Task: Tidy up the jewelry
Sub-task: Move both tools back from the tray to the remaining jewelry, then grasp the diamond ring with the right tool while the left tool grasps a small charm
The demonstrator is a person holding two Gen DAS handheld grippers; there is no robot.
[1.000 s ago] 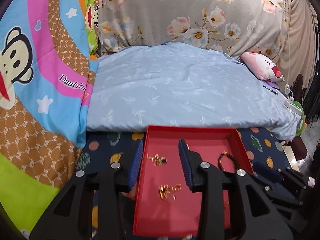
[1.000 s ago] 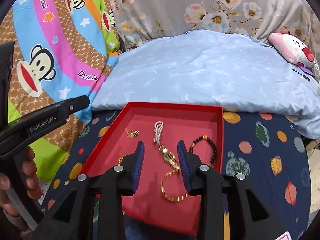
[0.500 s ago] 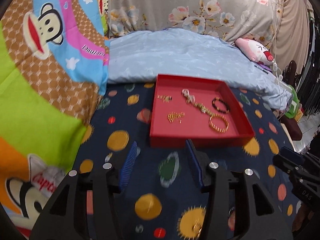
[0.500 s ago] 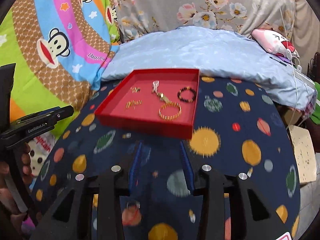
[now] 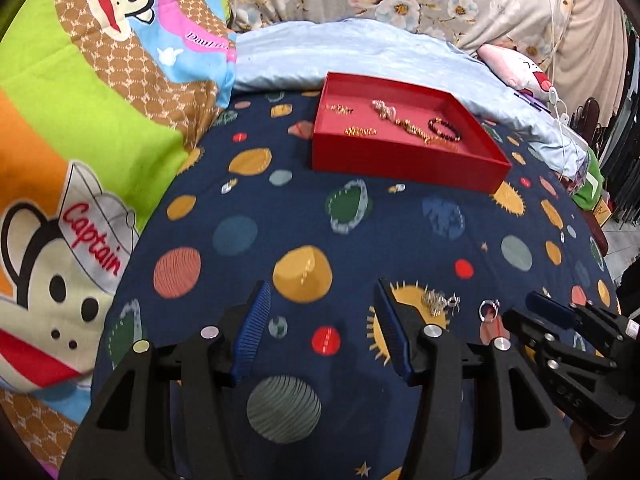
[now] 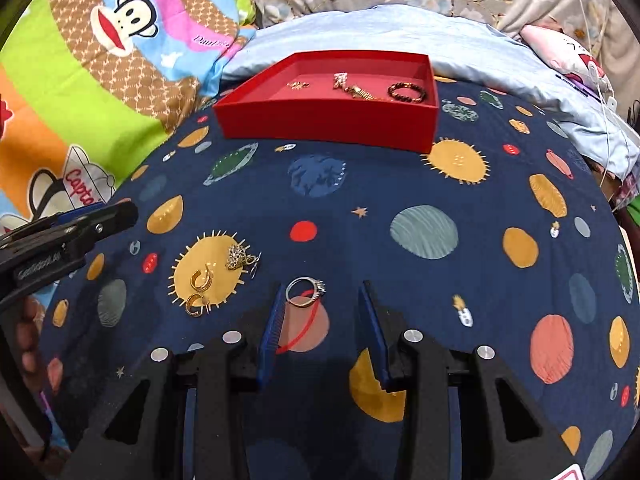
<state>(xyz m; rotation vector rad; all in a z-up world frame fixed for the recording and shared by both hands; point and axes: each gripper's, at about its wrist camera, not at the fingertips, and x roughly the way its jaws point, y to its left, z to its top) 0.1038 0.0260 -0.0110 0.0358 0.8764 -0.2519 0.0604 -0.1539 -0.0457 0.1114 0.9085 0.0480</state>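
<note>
Both pairs of fingers have pulled back from the red tray (image 6: 328,124) to the loose pieces on the near bedspread — we are reaching for the next item. Our right gripper (image 6: 322,320) stands partly open and empty, the silver ring (image 6: 304,291) just inside its left pad. Our left gripper (image 5: 320,326), jaws opening and empty, has the sparkly charm (image 5: 439,302) just beyond its right finger.

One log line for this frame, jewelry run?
left tongs: opening, empty | right tongs: open, empty | silver ring: on bedspread, just ahead | red tray: holds jewelry
</note>
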